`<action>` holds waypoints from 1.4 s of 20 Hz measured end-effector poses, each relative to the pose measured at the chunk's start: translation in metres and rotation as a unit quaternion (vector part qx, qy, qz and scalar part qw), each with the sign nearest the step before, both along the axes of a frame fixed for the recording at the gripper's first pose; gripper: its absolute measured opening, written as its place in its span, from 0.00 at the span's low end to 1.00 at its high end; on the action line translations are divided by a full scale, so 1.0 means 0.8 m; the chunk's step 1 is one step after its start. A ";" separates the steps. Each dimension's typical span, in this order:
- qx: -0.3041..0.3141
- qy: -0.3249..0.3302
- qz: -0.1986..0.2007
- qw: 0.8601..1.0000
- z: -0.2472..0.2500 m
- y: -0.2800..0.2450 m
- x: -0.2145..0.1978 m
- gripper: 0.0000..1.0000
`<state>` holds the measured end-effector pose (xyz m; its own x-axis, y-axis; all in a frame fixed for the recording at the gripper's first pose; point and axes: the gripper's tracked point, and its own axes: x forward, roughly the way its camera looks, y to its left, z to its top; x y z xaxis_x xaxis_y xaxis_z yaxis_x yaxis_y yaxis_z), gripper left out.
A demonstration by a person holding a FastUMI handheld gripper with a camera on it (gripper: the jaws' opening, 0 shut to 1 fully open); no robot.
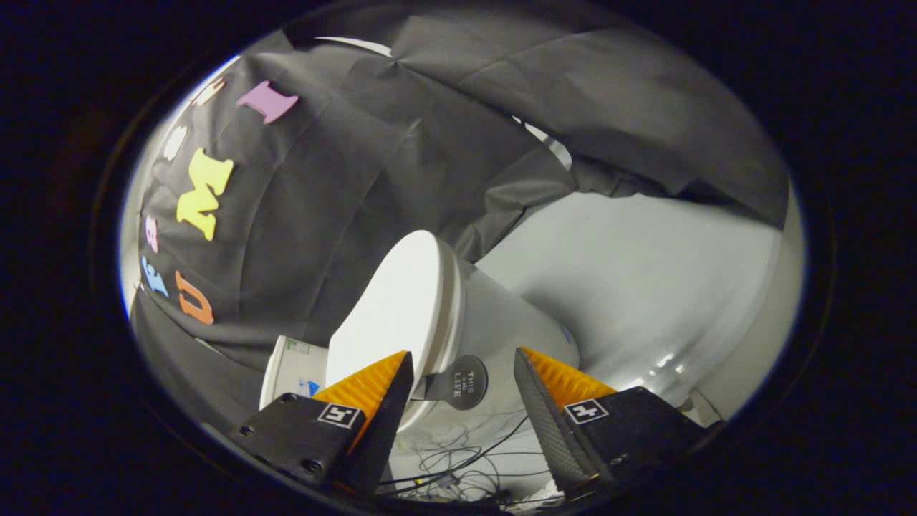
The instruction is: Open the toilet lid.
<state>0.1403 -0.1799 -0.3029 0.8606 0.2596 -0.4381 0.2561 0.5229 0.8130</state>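
Tool (463, 373): fingers apart, clamped on nothing | toilet lid (390, 308): at 11 o'clock, down, rigid, smooth, hinged | take its round tab (462, 382) between the fingers.

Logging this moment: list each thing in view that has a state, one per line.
toilet lid: closed on the bowl.
lid tab: untouched, sticking out between the fingers.
claw: open, fingers either side of the tab, pressing on nothing.
cables: loose, tangled on the floor.
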 end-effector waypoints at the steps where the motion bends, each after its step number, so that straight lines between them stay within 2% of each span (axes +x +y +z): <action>1: 0.009 0.004 0.004 1.000 -0.003 0.004 0.000 0.85; 6: 0.029 0.005 0.033 0.999 -0.007 0.022 0.003 0.63; 9: 0.035 0.002 0.036 0.999 -0.011 0.022 0.005 0.46; 11: 0.047 0.004 0.039 0.998 -0.014 0.026 0.007 0.42; 12: 0.057 0.003 0.037 0.998 -0.015 0.025 0.010 0.39; 13: 0.072 0.000 0.030 0.997 -0.015 0.023 0.013 0.31; 14: 0.092 -0.007 0.028 0.995 -0.013 0.021 0.015 0.29; 15: 0.111 -0.011 0.027 0.993 -0.012 0.022 0.014 0.21; 17: 0.142 -0.019 0.028 0.989 -0.010 0.025 0.013 0.14; 19: 0.152 -0.019 0.028 0.988 -0.008 0.026 0.015 0.09; 21: 0.135 -0.018 0.030 0.990 -0.007 0.023 0.015 0.05; 23: 0.123 -0.014 0.028 0.992 -0.003 0.026 0.016 0.05; 28: 0.139 -0.006 0.017 0.990 0.012 0.019 0.014 0.04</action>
<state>0.1516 -0.1650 -0.2932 0.8536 0.3981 -0.3360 0.2316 0.2877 0.9293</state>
